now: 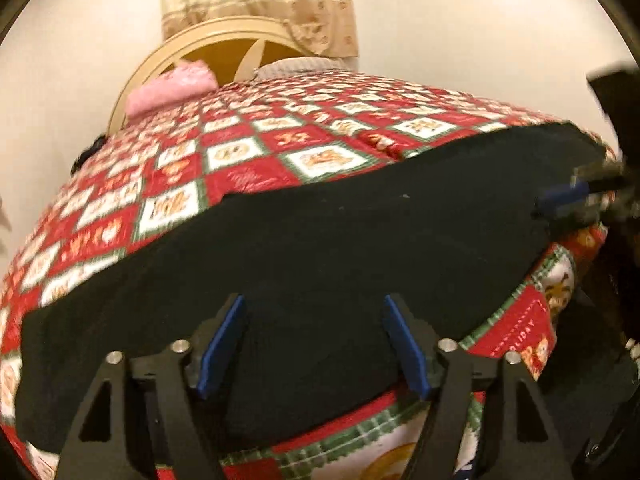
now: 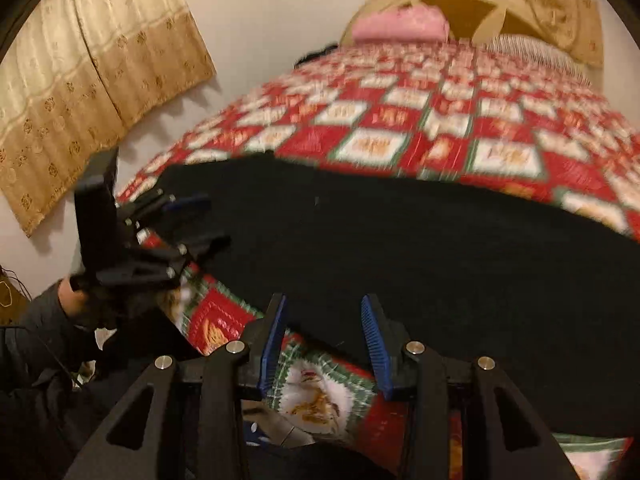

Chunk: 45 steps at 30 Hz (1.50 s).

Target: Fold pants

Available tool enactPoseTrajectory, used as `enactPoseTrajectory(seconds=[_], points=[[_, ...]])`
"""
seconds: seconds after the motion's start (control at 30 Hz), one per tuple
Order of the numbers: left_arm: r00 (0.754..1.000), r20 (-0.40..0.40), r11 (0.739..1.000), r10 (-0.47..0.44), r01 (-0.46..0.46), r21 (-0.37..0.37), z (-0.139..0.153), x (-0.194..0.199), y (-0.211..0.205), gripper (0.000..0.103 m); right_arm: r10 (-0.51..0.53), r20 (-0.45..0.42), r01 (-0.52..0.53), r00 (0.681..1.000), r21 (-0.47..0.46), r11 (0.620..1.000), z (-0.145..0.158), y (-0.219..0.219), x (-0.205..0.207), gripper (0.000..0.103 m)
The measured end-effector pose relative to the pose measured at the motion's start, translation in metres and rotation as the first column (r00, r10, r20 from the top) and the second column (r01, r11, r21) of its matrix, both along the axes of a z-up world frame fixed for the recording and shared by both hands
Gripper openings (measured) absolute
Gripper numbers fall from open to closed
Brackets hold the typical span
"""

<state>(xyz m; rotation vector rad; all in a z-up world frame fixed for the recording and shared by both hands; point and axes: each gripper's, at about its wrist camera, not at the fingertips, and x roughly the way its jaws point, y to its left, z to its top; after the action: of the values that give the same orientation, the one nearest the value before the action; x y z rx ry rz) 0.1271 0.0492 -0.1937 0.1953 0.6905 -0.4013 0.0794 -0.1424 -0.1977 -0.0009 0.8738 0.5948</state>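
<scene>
Black pants [image 1: 320, 240] lie spread flat across the near end of a bed, on a red, white and green patchwork quilt [image 1: 248, 148], their long edge running roughly parallel to the bed's near edge. In the left wrist view, the left claw [image 1: 314, 344] sits over the near part of the pants with its two blue-padded fingers [image 1: 222, 344] standing wide apart; dark cloth fills the gap between them, and nothing is pinched. At the right margin of that view the right claw [image 1: 572, 200] appears at the pants' far right end, blurred. In the right wrist view, the right claw [image 2: 324, 340] is likewise spread, its blue pads [image 2: 376, 348] parted, poised at the near border of the pants [image 2: 400, 260] where the cloth meets the quilt [image 2: 400, 136]; quilt shows between the fingers and no fabric is gripped. The left claw [image 2: 200, 220] shows at the left of this view, fingers parted at the pants' other end, held by a dark-sleeved arm. At the head of the bed lie a pink pillow [image 1: 172, 88] and a cream curved headboard [image 1: 224, 32], with beige patterned curtains [image 2: 92, 80] on the wall.
</scene>
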Motion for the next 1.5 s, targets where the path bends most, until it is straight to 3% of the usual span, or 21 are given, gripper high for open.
enactPoseTrajectory(seconds=[0.1,0.27,0.4,0.63,0.77,0.93,1.07,1.17,1.23,1.33,1.43,1.5], points=[[0.999,-0.018,0.999,0.035,-0.035,-0.030,-0.003,0.003,0.008,0.090,-0.029,-0.059,0.030,0.998,0.032,0.999,-0.018,-0.002,0.009,0.041],[0.998,-0.020,0.999,0.051,-0.051,-0.018,0.000,0.005,0.012,0.090,-0.035,-0.137,0.049,0.990,0.102,0.994,-0.017,-0.015,0.017,0.041],[0.995,-0.020,0.995,0.098,-0.098,0.001,0.002,0.008,0.023,0.090,-0.062,-0.089,0.066,0.994,0.038,0.997,-0.006,-0.017,0.011,0.041],[0.986,-0.057,0.988,0.156,-0.156,-0.006,-0.001,0.014,0.044,0.093,-0.151,-0.022,0.151,0.988,0.022,0.988,0.014,-0.034,0.027,0.044],[0.986,-0.059,0.987,0.159,-0.160,-0.007,-0.003,0.014,0.044,0.095,-0.226,-0.018,0.225,0.974,-0.044,0.973,0.005,-0.038,0.041,0.048],[0.985,-0.032,0.985,0.172,-0.171,0.017,0.003,0.015,0.055,0.096,-0.219,0.015,0.219,0.976,-0.085,0.972,-0.001,-0.035,0.040,0.048],[0.965,0.024,0.964,0.261,-0.262,0.048,0.014,0.021,0.090,0.096,-0.199,0.027,0.200,0.980,-0.111,0.973,0.002,-0.034,0.039,0.048],[0.945,0.025,0.944,0.326,-0.327,0.048,0.014,0.029,0.125,0.097,-0.202,0.014,0.203,0.979,-0.076,0.976,0.002,-0.040,0.041,0.048],[0.935,-0.002,0.930,0.354,-0.352,0.102,0.001,0.039,0.142,0.099,-0.206,0.013,0.206,0.978,-0.068,0.976,0.000,-0.040,0.042,0.048],[0.934,-0.048,0.935,0.354,-0.354,-0.003,-0.001,0.042,0.167,0.103,-0.205,0.030,0.207,0.978,-0.092,0.974,0.000,-0.035,0.040,0.048],[0.916,0.032,0.916,0.400,-0.399,-0.032,0.014,0.034,0.179,0.103,-0.201,0.042,0.204,0.979,-0.110,0.973,0.001,-0.032,0.039,0.048],[0.900,0.043,0.899,0.434,-0.430,-0.081,0.020,0.031,0.194,0.103,-0.200,0.043,0.203,0.979,-0.106,0.973,0.001,-0.033,0.038,0.048]])
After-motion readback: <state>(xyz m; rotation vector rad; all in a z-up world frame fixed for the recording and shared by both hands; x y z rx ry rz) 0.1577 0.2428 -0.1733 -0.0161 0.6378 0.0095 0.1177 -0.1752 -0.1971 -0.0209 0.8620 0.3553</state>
